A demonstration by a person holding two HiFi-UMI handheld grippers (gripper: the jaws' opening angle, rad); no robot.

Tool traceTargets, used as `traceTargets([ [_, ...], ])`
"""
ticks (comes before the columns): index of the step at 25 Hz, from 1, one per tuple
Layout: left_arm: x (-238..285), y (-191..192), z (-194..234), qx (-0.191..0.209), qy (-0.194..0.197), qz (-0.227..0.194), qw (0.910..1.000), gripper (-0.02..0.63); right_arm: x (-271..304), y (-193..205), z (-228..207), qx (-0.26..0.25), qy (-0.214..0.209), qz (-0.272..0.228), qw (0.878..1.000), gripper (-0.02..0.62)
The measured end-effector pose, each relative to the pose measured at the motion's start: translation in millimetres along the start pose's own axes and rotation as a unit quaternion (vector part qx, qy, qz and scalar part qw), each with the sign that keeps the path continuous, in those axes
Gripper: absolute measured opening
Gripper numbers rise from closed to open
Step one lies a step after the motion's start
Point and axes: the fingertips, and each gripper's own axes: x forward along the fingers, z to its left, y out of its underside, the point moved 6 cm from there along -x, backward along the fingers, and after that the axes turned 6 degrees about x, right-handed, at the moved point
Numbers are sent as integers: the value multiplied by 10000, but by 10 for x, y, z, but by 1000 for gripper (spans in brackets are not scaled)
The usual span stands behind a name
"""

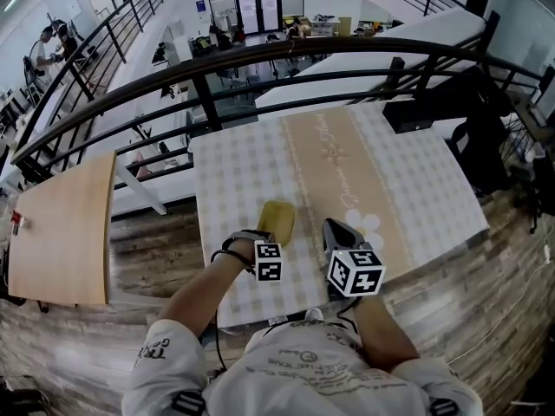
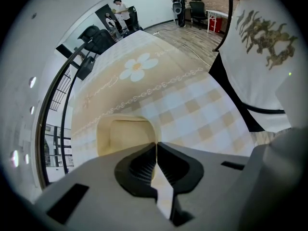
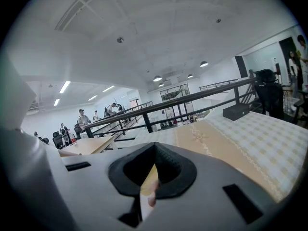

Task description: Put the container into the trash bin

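One black railing [image 1: 303,49] arcs beyond the checked table [image 1: 234,172] bearing the container [image 1: 277,221].

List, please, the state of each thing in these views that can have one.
container: upright, open-topped, looks empty, pinched at its rim.
left hand-held gripper: shut on the container's rim.
right hand-held gripper: jaws together, holding nothing.
tablecloth: spread flat.
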Motion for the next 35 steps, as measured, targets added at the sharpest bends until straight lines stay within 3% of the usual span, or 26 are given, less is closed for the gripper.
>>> traceTargets([
  [11, -494, 75, 82, -379, -516, -88, 9979, 12, 112, -35, 68, -61, -168, 27, 9998, -9],
  [20, -1288, 67, 230, -1150, -797, -289, 9897, 12, 250, -95, 182, -161, -413, 89, 9990, -8],
  [26, -1460, 5, 177, -1406, -940, -289, 9852, 12, 252, -123, 285, -220, -627, 84, 9978, -8],
  [35, -1545, 214, -254, -2315, -1110, 63, 9665, 12, 343, 8, 685, -449, -1346, 365, 9892, -8],
])
